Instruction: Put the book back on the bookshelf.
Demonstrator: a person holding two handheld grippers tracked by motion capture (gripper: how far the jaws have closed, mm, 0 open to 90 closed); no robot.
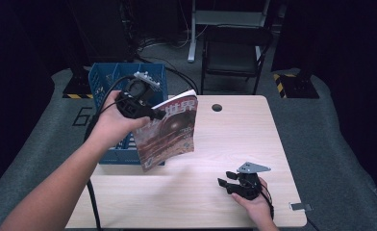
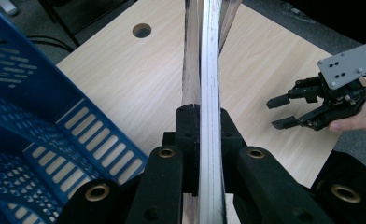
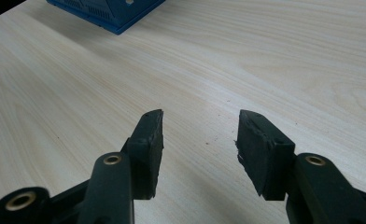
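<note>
right gripper (image 1: 227, 184): nearest, low over the table's near right part, held in the person's right hand; jaws spread, bare wood between them, nothing touched.
left gripper (image 1: 154, 114): raised at the left, over the crate's near side; jaws pressed together on the magazine, pinching it near its spine.
magazine (image 1: 169, 132): lifted off the table, hangs tilted from the left gripper, cover facing the camera, lower corner over the crate's near right corner; in the left gripper view it runs edge-on straight up between the jaws (image 2: 208, 93).
crate (image 1: 107, 82): blue, slotted walls, at the table's far left corner, part past the left edge; inside as far as visible shows bare slotted floor, rest hidden by hand and magazine.
table (image 1: 234, 139): light wood; wide free stretch across middle and right.
cable hole (image 1: 217, 107): near the far edge, centre.
chair (image 1: 234, 53): dark, folding, on the floor beyond the far edge.
</note>
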